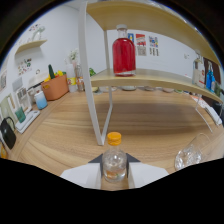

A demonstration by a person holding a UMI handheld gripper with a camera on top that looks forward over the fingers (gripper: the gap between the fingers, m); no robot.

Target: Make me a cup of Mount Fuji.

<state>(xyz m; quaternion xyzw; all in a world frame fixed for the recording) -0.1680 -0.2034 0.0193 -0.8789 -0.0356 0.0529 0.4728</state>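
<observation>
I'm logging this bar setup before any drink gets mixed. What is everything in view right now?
small bottle: one, clear with an orange cap, standing between the gripper's fingers
red bottle: one, red liquid with a pale cap, on the wooden shelf
glass: one, clear, on the wooden table, off to the side of the fingers
orange basket: one, at the back of the table by the wall
shelf post: one, white, rising from the table
gripper: one, white fingers either side of the small bottle; whether they press on it I cannot tell
</observation>
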